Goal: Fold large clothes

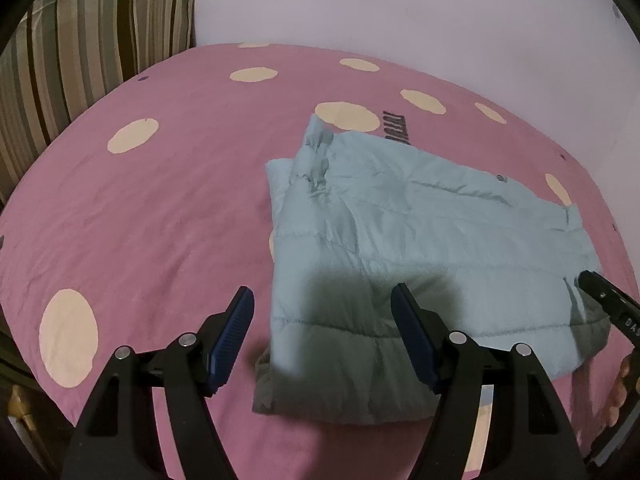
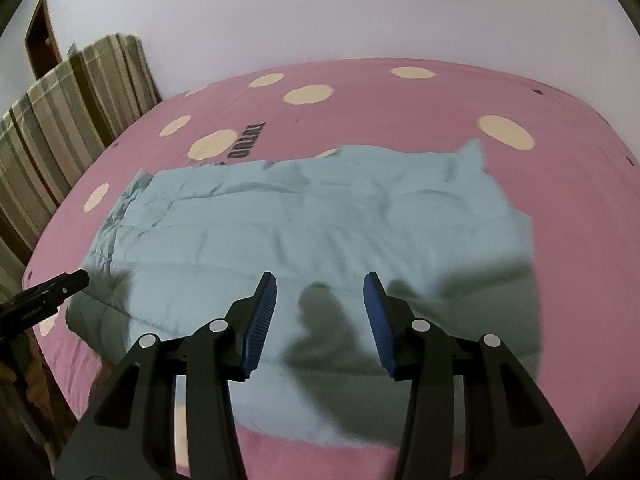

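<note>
A light blue quilted jacket point(image 1: 408, 236) lies folded into a long strip on the pink bed; it also shows in the right wrist view point(image 2: 304, 224). My left gripper point(image 1: 322, 300) is open and empty, hovering over the jacket's near left end. My right gripper point(image 2: 320, 286) is open and empty above the jacket's near edge. The right gripper's tip shows at the right edge of the left wrist view point(image 1: 608, 300). The left gripper's tip shows at the left edge of the right wrist view point(image 2: 52, 290).
The bed has a pink sheet with cream dots point(image 1: 132, 200), also in the right wrist view point(image 2: 560, 208). A striped pillow or cushion point(image 1: 80, 52) leans at the far left by the white wall point(image 1: 400, 12). A brown door frame point(image 2: 38, 36) is at the far left.
</note>
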Action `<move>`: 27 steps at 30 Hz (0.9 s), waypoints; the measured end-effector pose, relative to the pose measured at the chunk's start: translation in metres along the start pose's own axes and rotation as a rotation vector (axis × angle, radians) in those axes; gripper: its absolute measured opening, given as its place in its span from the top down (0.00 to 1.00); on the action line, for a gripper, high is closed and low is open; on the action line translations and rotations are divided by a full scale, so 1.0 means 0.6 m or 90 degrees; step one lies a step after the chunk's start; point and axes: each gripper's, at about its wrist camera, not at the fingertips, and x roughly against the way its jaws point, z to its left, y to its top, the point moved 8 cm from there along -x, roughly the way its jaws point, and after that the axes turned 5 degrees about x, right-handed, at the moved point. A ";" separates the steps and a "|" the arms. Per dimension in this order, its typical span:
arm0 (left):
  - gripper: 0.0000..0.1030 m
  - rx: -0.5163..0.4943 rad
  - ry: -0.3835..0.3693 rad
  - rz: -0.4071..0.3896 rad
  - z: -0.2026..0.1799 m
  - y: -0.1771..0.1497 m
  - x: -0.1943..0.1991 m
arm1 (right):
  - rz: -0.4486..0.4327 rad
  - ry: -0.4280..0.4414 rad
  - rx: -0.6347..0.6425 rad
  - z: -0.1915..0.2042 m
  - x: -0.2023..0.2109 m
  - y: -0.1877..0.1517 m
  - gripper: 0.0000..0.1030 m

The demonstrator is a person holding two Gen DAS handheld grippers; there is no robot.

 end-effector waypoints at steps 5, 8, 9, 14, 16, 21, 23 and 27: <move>0.32 0.001 0.007 0.001 0.005 0.001 -0.010 | 0.010 0.010 0.021 0.046 -0.033 0.017 0.56; 0.32 0.006 0.007 0.004 0.008 -0.001 -0.016 | 0.020 0.008 0.036 0.064 -0.054 0.017 0.56; 0.32 0.009 0.007 0.006 0.009 -0.001 -0.018 | 0.025 0.006 0.039 0.067 -0.059 0.014 0.56; 0.32 0.012 0.008 0.009 0.013 -0.002 -0.028 | 0.048 -0.017 0.059 0.073 -0.094 -0.003 0.56; 0.32 0.011 0.007 0.011 0.012 -0.002 -0.032 | 0.054 -0.025 0.065 0.073 -0.102 -0.010 0.56; 0.32 0.012 -0.001 0.016 0.007 0.004 -0.041 | 0.066 -0.042 0.078 0.075 -0.119 -0.024 0.55; 0.32 0.009 -0.003 0.019 0.005 0.005 -0.046 | 0.069 -0.043 0.077 0.074 -0.124 -0.026 0.55; 0.32 0.006 -0.004 0.024 0.001 0.006 -0.058 | 0.072 -0.046 0.076 0.074 -0.131 -0.028 0.55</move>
